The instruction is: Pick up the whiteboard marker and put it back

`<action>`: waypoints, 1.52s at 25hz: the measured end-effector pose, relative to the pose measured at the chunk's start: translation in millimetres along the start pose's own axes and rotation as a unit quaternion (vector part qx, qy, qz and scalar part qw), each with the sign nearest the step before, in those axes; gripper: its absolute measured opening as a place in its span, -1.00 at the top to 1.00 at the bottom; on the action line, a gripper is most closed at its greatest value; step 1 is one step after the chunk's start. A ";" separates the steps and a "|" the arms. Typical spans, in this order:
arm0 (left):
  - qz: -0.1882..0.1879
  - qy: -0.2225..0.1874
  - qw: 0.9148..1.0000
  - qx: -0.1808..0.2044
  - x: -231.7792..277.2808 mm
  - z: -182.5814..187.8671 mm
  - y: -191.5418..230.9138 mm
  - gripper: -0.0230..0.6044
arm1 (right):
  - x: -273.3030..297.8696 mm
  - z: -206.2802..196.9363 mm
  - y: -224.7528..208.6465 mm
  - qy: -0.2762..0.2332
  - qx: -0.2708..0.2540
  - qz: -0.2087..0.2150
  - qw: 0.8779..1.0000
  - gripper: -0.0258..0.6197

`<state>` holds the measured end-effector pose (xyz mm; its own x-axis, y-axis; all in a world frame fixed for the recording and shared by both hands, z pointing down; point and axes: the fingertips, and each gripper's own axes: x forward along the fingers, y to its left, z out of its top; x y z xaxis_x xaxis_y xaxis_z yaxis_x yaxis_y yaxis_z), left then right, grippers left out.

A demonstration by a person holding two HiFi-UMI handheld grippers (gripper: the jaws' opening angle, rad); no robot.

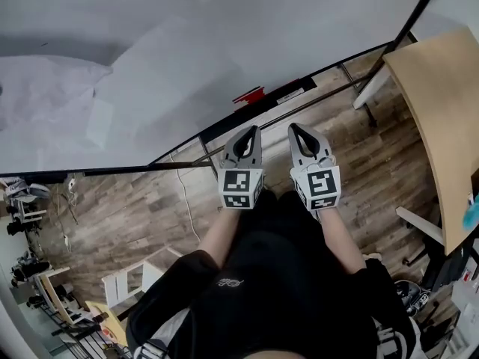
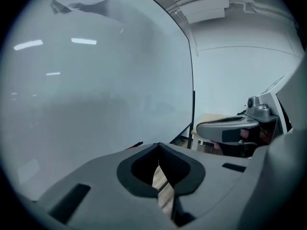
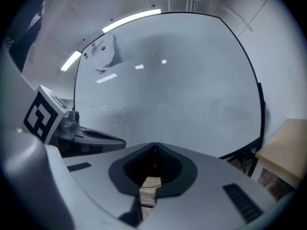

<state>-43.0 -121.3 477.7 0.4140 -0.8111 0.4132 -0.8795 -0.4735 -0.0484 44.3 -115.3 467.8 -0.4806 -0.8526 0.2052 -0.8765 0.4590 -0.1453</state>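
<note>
My whiteboard marker (image 1: 249,95) is red and lies flat on the dark ledge (image 1: 221,126) along the lower edge of the whiteboard (image 1: 187,58), its length running with that ledge. It lies ahead of my left claw (image 1: 254,129) and right claw (image 1: 294,126), touching neither.

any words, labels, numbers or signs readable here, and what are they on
No text can be read anywhere.
Cubes on the left gripper and right gripper: black and white square patterns, no letters.
Shirt emblem: too small to read.
Pale mark on the tray: too small to read.
Whiteboard: no writing visible.
</note>
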 end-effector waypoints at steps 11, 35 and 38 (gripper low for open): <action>0.068 -0.046 0.996 -0.029 -89.7 -16.6 48.5 0.91 | 16.1 6.8 98.2 -0.014 -0.039 0.044 0.998 0.92; 0.131 -0.143 0.979 -0.059 -203.3 8.1 72.6 0.91 | -39.1 55.8 187.8 -0.058 -0.105 0.090 0.989 0.92; 0.133 -0.156 0.977 -0.059 -196.5 20.2 66.5 0.91 | -37.2 63.7 178.0 -0.066 -0.107 0.095 0.988 0.92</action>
<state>-178.1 -0.4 374.9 0.2033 -0.9737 0.1026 -0.9788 -0.2047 -0.0035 -92.0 -17.7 372.6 -0.6408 -0.7650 0.0647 -0.7641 0.6437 0.0426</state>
